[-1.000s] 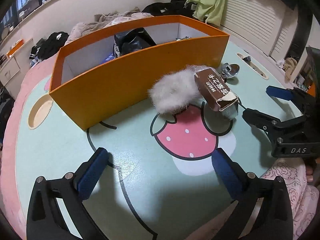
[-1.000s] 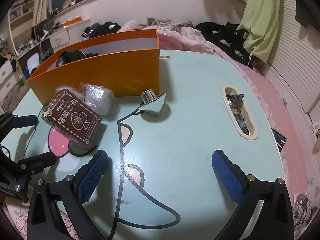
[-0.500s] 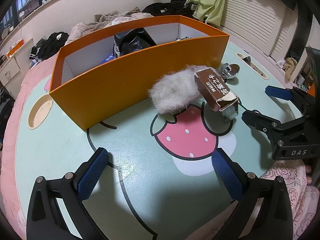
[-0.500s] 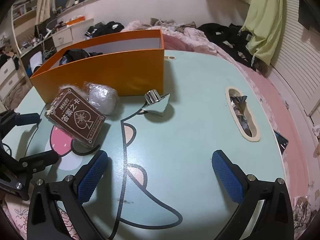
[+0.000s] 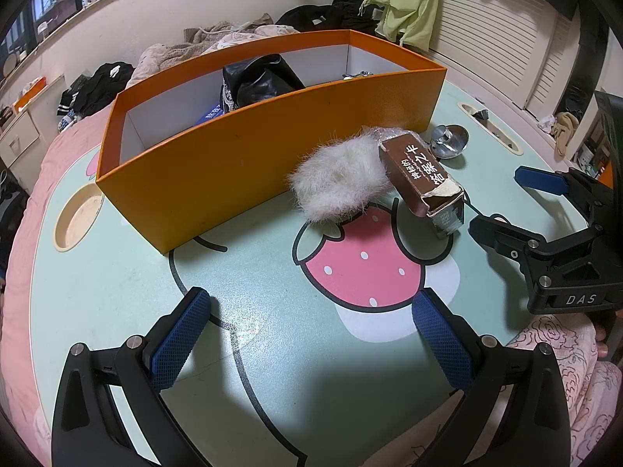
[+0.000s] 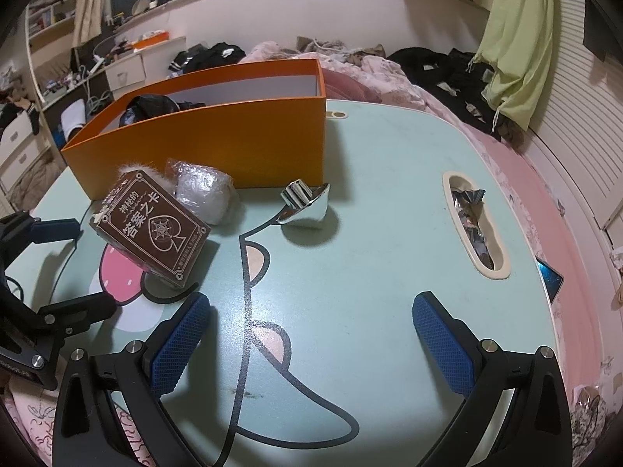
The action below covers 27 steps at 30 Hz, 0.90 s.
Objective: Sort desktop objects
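Left gripper and right gripper both spread wide and empty above the table, brown card box leaning on fluffy pompom, near orange box, silver ingot to the right.

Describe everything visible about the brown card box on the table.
The brown card box is a small cardboard carton printed with pale Chinese characters, a decorative border and a spade emblem holding a web pattern. One end flap is worn and torn, showing pale card. It sits tilted on the table, its raised end leaning on the white furry item and the plastic-wrapped bundle, in front of the orange box. Neither gripper touches it.
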Motion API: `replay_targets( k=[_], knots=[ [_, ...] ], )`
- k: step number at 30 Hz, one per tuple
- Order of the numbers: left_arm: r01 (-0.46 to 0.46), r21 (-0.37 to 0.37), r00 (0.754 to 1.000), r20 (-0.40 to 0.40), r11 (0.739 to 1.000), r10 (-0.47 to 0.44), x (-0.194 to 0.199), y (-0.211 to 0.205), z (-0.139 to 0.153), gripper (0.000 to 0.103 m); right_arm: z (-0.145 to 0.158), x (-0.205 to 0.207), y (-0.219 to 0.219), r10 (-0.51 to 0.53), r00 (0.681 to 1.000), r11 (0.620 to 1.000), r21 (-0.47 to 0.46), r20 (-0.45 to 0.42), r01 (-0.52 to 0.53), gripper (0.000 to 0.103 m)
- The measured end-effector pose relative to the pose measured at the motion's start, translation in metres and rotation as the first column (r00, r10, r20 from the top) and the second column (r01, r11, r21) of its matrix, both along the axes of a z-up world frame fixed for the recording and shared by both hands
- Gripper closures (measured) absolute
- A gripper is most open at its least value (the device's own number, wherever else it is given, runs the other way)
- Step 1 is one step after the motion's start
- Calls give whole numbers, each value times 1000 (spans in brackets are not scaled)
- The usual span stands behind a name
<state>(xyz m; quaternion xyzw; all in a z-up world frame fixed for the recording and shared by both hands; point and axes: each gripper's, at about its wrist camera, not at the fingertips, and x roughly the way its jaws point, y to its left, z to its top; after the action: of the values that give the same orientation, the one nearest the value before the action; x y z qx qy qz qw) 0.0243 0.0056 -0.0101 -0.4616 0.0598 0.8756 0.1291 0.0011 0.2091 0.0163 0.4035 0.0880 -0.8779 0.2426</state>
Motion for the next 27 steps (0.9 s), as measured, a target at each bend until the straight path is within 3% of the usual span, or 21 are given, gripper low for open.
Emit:
replay_targets(
  k=[27],
  knots=[
    [0,1,1000,0,1000,0,1,0,0,0,4,-2,4,-6,1000,1000,-28,-1,6,0]
  ],
)
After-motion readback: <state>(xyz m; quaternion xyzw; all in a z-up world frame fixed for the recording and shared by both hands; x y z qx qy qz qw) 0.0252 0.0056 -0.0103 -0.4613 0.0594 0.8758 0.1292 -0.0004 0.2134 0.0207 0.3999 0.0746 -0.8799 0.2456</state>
